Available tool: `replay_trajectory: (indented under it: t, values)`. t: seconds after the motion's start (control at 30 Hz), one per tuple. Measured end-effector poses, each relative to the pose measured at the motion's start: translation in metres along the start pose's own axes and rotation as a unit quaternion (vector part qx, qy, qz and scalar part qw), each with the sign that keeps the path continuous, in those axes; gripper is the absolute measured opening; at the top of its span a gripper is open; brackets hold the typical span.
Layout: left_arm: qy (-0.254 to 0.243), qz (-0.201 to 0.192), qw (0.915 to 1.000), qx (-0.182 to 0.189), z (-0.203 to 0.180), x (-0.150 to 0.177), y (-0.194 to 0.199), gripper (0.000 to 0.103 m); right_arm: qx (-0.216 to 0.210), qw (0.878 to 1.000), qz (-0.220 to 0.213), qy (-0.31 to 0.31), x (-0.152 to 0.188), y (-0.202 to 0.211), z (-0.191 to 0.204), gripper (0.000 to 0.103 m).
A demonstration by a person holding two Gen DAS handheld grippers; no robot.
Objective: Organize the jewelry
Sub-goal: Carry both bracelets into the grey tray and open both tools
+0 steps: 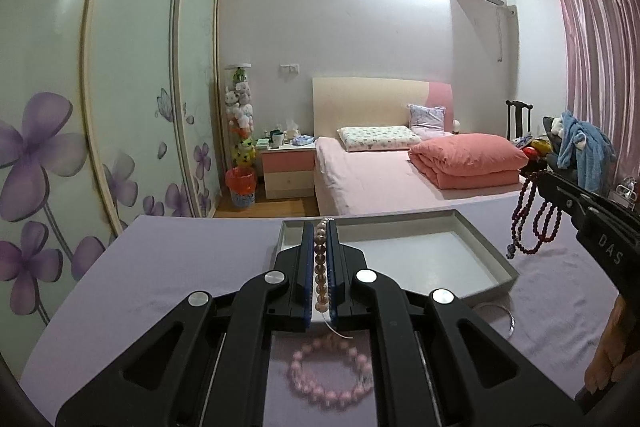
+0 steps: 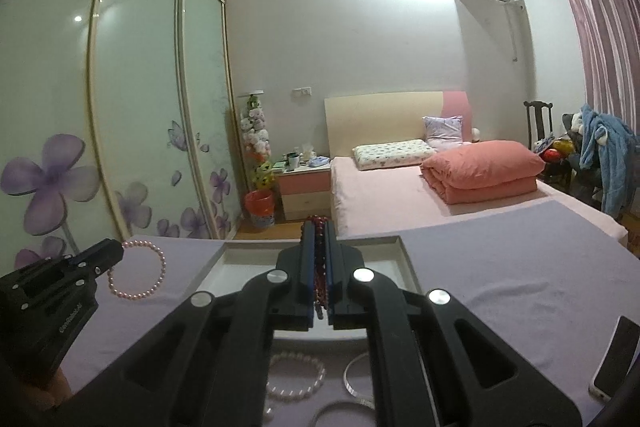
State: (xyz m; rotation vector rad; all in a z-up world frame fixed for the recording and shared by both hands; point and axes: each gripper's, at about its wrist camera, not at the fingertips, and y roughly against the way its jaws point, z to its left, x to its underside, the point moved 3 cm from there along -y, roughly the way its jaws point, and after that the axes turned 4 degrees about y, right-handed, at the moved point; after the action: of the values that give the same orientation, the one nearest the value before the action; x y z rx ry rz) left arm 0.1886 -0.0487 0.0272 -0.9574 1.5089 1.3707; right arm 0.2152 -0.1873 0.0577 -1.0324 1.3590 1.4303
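Lilac tablecloth point(image 1: 180, 267) holds a shallow white tray point(image 1: 484, 247), nothing visible inside.

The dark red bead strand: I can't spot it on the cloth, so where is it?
The dark red bead strand hangs from the shut right gripper, above the purple cloth beside the tray.

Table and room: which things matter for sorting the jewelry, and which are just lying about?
Job: tray, pearl bracelet in left tongs, dark red beads in right tongs, pink bracelet, bangle.
Lying about: phone, quilt, bin.
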Motion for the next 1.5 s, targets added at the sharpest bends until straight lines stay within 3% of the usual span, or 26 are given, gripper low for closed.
replay_trajectory:
  t: [0.83, 0.87, 0.93, 0.97, 1.2, 1.33, 1.5]
  values:
    - [0.010, 0.091, 0.9958, 0.013, -0.011, 0.018, -0.115, 0.007, -0.013, 0.989, 0.143, -0.029, 0.031, -0.160, -0.018, 0.008]
    - [0.011, 0.097, 0.9951, 0.012, -0.010, 0.019, -0.120, 0.007, -0.012, 0.989, 0.144, -0.030, 0.029, -0.162, -0.019, 0.009]
    - [0.018, 0.104, 0.9943, 0.011, -0.006, 0.020, -0.124, 0.007, -0.012, 0.989, 0.143, -0.031, 0.028, -0.163, -0.021, 0.034]
    - [0.023, 0.110, 0.9936, 0.013, -0.004, 0.020, -0.125, 0.007, -0.011, 0.990, 0.140, -0.031, 0.027, -0.161, -0.021, 0.038]
    - [0.051, 0.120, 0.9912, 0.019, 0.017, 0.017, -0.120, 0.010, -0.009, 0.989, 0.139, -0.042, 0.033, -0.143, -0.031, 0.039]
    - [0.054, 0.112, 0.9922, 0.008, 0.033, 0.018, -0.103, 0.026, -0.013, 0.989, 0.141, -0.046, 0.036, -0.126, -0.034, 0.039]
    - [0.059, 0.114, 0.9917, 0.004, 0.049, 0.025, -0.077, 0.028, -0.019, 0.988, 0.147, -0.040, 0.045, -0.094, -0.036, 0.039]
